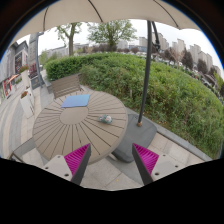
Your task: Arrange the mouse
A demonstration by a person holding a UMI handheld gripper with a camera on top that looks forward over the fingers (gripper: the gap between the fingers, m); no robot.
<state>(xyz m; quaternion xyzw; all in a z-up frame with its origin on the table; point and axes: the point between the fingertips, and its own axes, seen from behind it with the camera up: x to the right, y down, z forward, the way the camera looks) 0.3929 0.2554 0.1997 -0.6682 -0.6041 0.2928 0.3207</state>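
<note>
Gripper (pixel 108 160) released, holding nothing — short of round slatted table (pixel 65 130) bearing mouse (pixel 106 119) near rim, blue pad (pixel 76 101) beyond.

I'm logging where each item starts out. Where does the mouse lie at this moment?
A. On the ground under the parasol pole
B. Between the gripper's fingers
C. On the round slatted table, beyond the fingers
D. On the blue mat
C: the mouse rests on the round slatted table, apart from the blue mat, well beyond the open gripper.
</note>
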